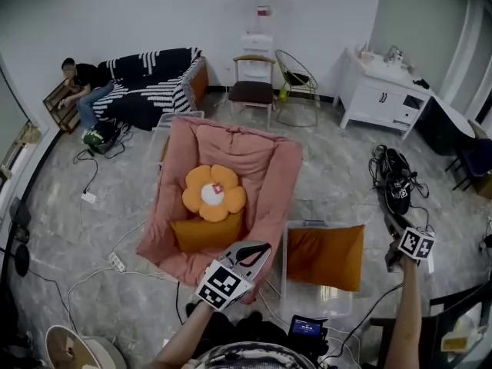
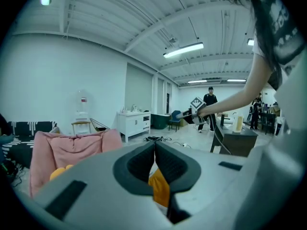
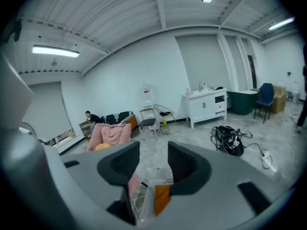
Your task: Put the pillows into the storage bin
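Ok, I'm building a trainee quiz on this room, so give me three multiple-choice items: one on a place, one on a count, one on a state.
1. Where does the flower pillow lie?
A. on the striped sofa
B. on the pink chair
C. on the floor

2. How many pillows are in the bin?
A. one
B. none
C. two

3. How do the jaws of the right claw stand?
A. shut on a pillow
B. shut on a cable
C. apart, gripping nothing

Answers:
1. B: it rests in the chair's hollow.
2. A: a single orange pillow sits there.
3. C: the right gripper view shows a clear gap between them.
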The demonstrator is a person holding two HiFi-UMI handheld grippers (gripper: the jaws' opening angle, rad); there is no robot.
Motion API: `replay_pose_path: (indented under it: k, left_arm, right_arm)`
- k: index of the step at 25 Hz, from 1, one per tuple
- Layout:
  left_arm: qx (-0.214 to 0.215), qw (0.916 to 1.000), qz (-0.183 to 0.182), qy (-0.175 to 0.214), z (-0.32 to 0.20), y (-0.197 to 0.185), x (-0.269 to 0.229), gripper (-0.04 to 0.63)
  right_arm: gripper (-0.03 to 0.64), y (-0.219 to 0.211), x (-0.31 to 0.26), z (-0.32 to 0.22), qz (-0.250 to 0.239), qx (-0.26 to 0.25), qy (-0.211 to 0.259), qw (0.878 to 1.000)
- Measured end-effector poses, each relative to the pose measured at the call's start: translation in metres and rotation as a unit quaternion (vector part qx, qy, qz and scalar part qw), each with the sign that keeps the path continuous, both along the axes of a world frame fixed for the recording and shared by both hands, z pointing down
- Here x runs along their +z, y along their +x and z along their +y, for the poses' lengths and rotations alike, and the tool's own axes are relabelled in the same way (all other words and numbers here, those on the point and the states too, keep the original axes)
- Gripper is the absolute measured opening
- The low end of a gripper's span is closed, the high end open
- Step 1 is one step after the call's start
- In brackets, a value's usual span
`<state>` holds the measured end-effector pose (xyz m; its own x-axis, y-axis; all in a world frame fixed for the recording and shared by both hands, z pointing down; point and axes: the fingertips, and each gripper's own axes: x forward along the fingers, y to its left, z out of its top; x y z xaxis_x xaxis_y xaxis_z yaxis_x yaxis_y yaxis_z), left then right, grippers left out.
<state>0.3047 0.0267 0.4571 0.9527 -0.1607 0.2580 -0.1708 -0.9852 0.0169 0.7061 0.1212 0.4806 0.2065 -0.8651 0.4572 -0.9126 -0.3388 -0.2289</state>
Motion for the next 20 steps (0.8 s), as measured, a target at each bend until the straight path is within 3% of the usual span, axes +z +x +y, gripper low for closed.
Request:
replay_pose_path:
  k: [4,9,20]
  left_arm:
    - [-0.007,1.0,0.003,0.0,0.0,-0.006,0.002,0.012]
    - [-0.027,0.9996,-0.011,0.001,-0.009,-0.036,0.008,0.012]
    - [-0.096,0.995,-0.023,-0.019,-0.078,-0.154,0.029,0.012]
  right_arm:
    - [0.185,-0.045,0.003,-0.014,0.016,-0.051,0.013,0.999]
    - [0.171,-0.121,0.036,-0.057,0.001,-0.106,0.024,0.994]
    - [0.169,-0.303,0.086,-0.168,-0.061,-0.182,0.046,0.98]
